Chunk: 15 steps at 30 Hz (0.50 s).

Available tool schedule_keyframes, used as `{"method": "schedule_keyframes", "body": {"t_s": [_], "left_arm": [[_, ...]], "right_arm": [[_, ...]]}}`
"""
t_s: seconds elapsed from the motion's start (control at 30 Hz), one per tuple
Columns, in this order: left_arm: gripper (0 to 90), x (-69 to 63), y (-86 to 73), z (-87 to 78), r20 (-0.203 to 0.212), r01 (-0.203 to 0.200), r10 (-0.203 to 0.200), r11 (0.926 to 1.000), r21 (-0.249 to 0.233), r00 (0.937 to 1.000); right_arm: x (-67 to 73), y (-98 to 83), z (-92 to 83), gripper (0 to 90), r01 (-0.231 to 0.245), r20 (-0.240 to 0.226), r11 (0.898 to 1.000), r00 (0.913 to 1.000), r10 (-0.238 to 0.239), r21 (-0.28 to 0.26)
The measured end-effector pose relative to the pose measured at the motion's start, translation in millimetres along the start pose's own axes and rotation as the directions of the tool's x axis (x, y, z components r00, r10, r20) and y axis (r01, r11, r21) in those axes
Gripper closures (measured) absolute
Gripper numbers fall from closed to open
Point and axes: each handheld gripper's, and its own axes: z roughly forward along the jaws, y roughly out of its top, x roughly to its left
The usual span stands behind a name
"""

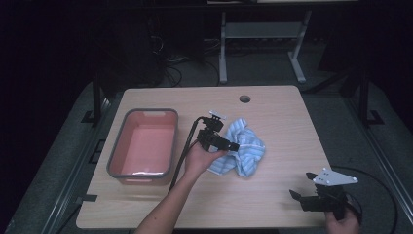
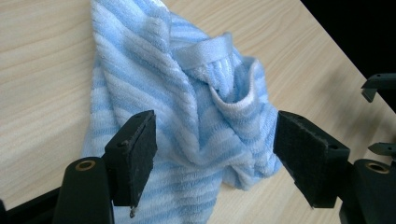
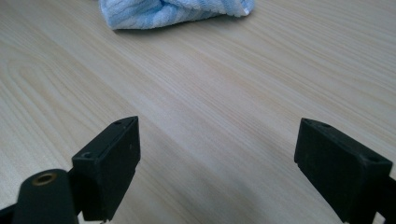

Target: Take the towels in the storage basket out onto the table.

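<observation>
High view, left side: a salmon-pink basin (image 1: 142,145) with a grey rim, oblong with rounded corners, smooth like plastic, sits on the pale wood-grain surface (image 1: 272,112).
Towel: a light blue and white striped towel (image 1: 242,148), soft ribbed terry, lies crumpled in a loose heap near the middle of the surface, right of the basin.
Towel close up: in the left gripper view its hemmed band (image 2: 205,50) curls over the folds.
Left tongs (image 1: 235,146): over the towel's left edge, spread wide; the flat black pads flank the cloth without pressing it.
Right tongs (image 1: 301,185): low at the near right corner, well apart from the towel, spread wide over bare wood.
</observation>
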Motion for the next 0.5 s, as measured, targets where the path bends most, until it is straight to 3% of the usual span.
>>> {"method": "schedule_keyframes", "body": {"t_s": [0.33,0.5], "left_arm": [[26.6,0.7,-7.7,-9.3,0.019,0.015,-0.015,0.9994,-0.032,0.9997],[26.6,1.5,-13.6,-15.2,0.017,0.003,-0.002,0.9996,-0.026,0.9998]], "right_arm": [[1.2,0.1,-0.9,13.7,0.000,0.004,1.000,1.0000,0.000,-0.002],[2.4,1.2,1.9,13.7,0.004,0.002,1.000,1.0000,-0.004,0.005]]}}
